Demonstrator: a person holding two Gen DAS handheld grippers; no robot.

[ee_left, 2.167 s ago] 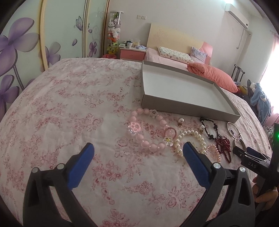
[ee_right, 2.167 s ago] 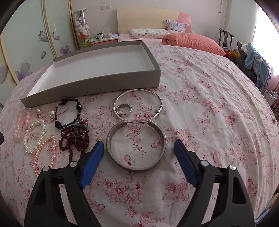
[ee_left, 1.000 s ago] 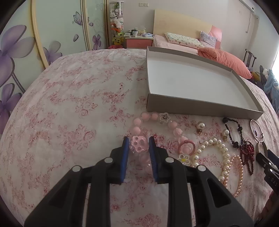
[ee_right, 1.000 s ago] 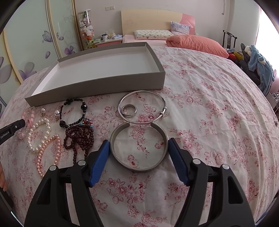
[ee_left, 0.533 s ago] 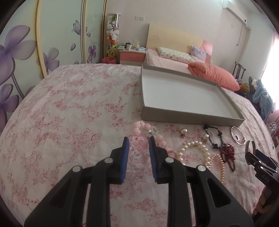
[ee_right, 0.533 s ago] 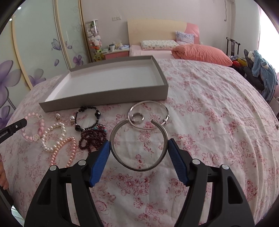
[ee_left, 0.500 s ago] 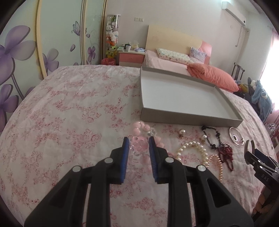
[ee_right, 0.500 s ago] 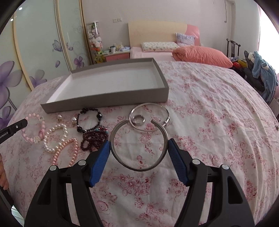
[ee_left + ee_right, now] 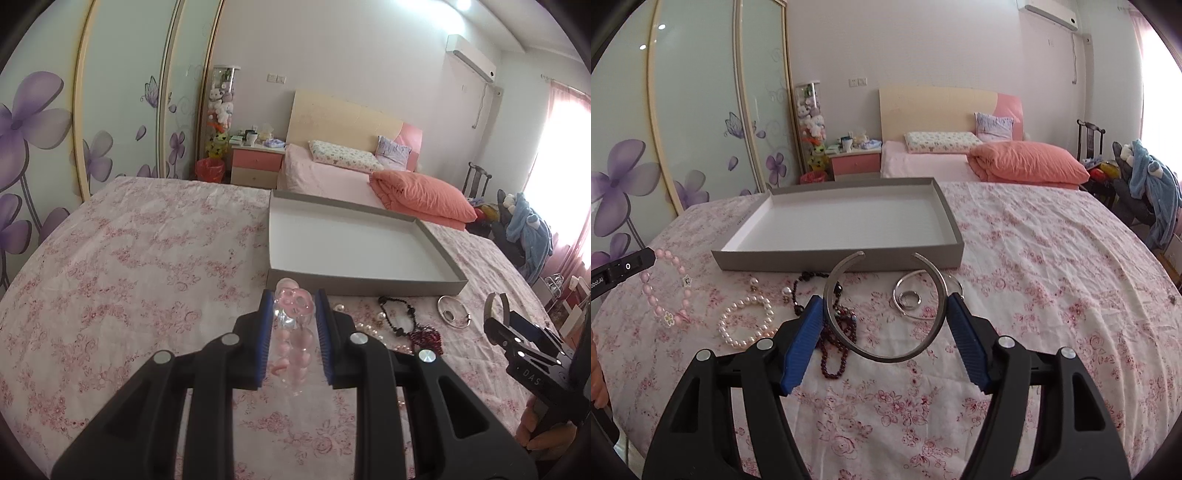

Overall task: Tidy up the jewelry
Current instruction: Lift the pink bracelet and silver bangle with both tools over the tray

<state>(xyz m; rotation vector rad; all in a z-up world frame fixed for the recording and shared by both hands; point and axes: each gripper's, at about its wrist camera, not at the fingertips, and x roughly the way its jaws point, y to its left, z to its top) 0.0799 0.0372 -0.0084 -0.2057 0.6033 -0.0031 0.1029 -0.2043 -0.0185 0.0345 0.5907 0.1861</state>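
We see a bedroom with pale walls, a bed [image 9: 960, 162] with a wooden headboard [image 9: 934, 107] and a coral pillow [image 9: 1030, 166], a pink nightstand [image 9: 855, 162], sliding wardrobe doors [image 9: 694, 122] painted with purple flowers, an air conditioner [image 9: 471, 57], and bright window light at right.

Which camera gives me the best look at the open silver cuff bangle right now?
The right wrist view: the silver cuff bangle sits whole between the right gripper fingers, with its gap toward the gray tray. In the left wrist view only a small edge of it shows at the far right.
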